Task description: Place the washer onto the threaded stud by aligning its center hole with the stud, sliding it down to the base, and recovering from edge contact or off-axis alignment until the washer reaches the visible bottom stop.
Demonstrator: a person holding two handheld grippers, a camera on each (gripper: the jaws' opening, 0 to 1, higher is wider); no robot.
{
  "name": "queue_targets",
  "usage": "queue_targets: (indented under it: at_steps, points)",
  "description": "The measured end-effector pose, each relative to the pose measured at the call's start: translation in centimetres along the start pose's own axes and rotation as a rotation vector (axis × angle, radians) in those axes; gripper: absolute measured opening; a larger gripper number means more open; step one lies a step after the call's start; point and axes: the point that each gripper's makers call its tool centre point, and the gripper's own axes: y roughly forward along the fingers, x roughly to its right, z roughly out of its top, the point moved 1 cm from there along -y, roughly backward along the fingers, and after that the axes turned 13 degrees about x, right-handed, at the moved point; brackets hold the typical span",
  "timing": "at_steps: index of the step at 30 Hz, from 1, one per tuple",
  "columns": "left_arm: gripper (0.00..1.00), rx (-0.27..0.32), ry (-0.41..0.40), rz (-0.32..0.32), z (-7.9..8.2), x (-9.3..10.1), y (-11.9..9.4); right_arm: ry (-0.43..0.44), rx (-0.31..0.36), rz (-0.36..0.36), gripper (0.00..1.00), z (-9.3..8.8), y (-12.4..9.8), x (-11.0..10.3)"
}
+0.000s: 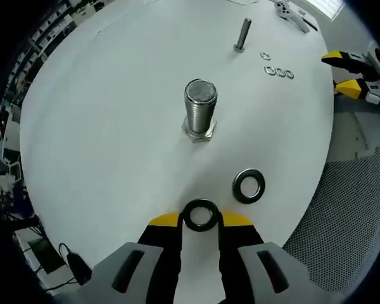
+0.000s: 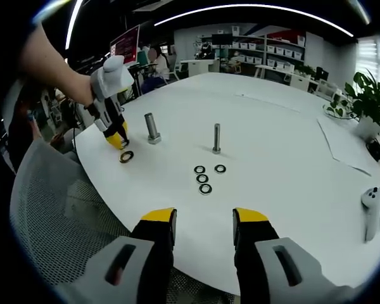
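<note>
Clutter on the round white table (image 1: pixel 101 126) is sparse. In the left gripper view, 1 loose black washer (image 1: pixel 248 185) lies flat just right of the left gripper (image 1: pixel 201 218), between it and the table edge. Farther off stands a slim bolt (image 1: pixel 242 34), upright, with 4 small washers (image 1: pixel 278 71) beside it near the far right rim. A white handheld controller (image 1: pixel 291 15) lies beyond them. Nothing stands between the gripper and the large threaded stud (image 1: pixel 199 107), which rises upright from its hex base near the table's middle.

The left gripper's yellow-tipped jaws are clamped on a black washer (image 1: pixel 201 215), held by its rim with the center hole visible, well short of the stud and apart from it. In the right gripper view, that gripper (image 2: pixel 118 140) points down at the table beside the stud (image 2: pixel 152 127), held by a person's hand (image 2: pixel 107 76), with the loose washer (image 2: pixel 126 156) lying just by it.

The right gripper (image 2: pixel 204 218) hovers at the near table edge with its jaws apart and nothing between them; it also shows at the right rim of the left gripper view (image 1: pixel 349 73). Ahead of it lie the small washers (image 2: pixel 204 178) and the slim bolt (image 2: pixel 216 139). A mesh chair back (image 2: pixel 57 215) sits below the table edge, and potted plants (image 2: pixel 373 95) stand at the far right.
</note>
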Motion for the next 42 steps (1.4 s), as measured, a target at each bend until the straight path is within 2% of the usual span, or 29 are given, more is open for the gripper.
queue_targets:
  at_steps: [8, 13, 18, 22, 27, 37, 42]
  points:
    - [0.18, 0.021, 0.044, 0.020, 0.0, -0.2, -0.1, 0.001, -0.001, 0.002, 0.38, 0.0, 0.1, -0.1]
    - [0.18, 0.041, 0.036, 0.022, 0.3, -0.5, -0.5, 0.000, -0.002, 0.005, 0.37, 0.0, 0.2, -0.1]
    - [0.18, 0.073, 0.037, 0.027, 1.9, -1.3, -1.6, 0.001, 0.004, 0.005, 0.37, 0.2, 0.3, -0.2]
    - [0.18, 0.112, 0.009, 0.018, 3.5, -1.4, -1.9, 0.002, 0.002, 0.004, 0.37, 0.2, 0.3, -0.1]
    - [0.18, 0.140, 0.072, 0.015, 5.8, -1.3, -2.8, 0.001, 0.005, 0.000, 0.37, 0.3, 0.4, -0.1]
    - [0.18, 0.153, 0.113, 0.001, 8.0, -1.4, -4.3, 0.003, 0.011, -0.006, 0.37, 0.4, 0.4, 0.1]
    - [0.18, 0.163, 0.129, -0.011, 9.3, -0.7, -4.4, 0.006, 0.017, -0.007, 0.37, 0.5, 0.3, 0.1]
